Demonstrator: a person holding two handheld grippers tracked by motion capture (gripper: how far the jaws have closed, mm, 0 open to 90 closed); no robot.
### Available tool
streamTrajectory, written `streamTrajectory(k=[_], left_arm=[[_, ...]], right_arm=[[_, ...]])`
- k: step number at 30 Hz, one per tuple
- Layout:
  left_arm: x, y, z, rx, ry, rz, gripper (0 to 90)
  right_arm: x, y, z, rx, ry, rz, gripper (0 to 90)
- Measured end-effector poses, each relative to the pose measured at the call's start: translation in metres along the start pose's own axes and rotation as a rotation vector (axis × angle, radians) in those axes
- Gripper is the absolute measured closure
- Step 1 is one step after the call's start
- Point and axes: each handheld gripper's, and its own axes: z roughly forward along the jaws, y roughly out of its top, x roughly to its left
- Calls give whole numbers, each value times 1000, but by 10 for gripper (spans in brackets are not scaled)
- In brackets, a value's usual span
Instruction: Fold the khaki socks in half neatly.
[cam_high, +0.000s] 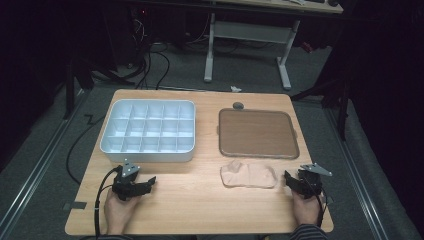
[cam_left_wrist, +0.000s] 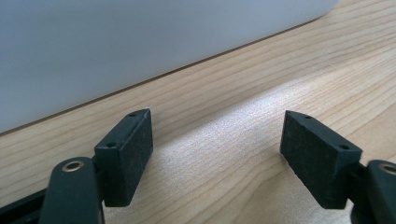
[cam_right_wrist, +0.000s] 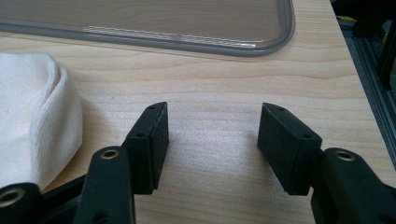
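The left gripper (cam_high: 150, 183) rests on the surface (cam_high: 190, 200) before the white compartment box (cam_high: 148, 131), jaws released and empty. The folded cloth (cam_high: 248, 175) lies below the brown tray (cam_high: 257, 133), just beside the right gripper (cam_high: 288, 176), jaws likewise released.

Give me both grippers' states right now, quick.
Left gripper: open, nothing between the jaws, beside the white compartment box.
Right gripper: open, holding nothing, next to the folded white cloth.
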Motion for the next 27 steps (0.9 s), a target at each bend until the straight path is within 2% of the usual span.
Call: streamTrajectory(k=[10, 12, 15, 19, 27], left_arm=[[-3, -1, -1, 3, 19, 7, 275], [-2, -1, -1, 5, 10, 9, 270], [1, -1, -2, -3, -9, -10, 268], [-3, -1, -1, 5, 9, 18, 267], [-3, -1, -1, 4, 21, 6, 290]], right_arm=[[0, 0, 0, 0, 0, 0, 436], [0, 0, 0, -1, 1, -2, 436], [0, 0, 0, 1, 0, -1, 436], [0, 0, 0, 0, 1, 1, 437], [0, 1, 0, 1, -4, -6, 450]])
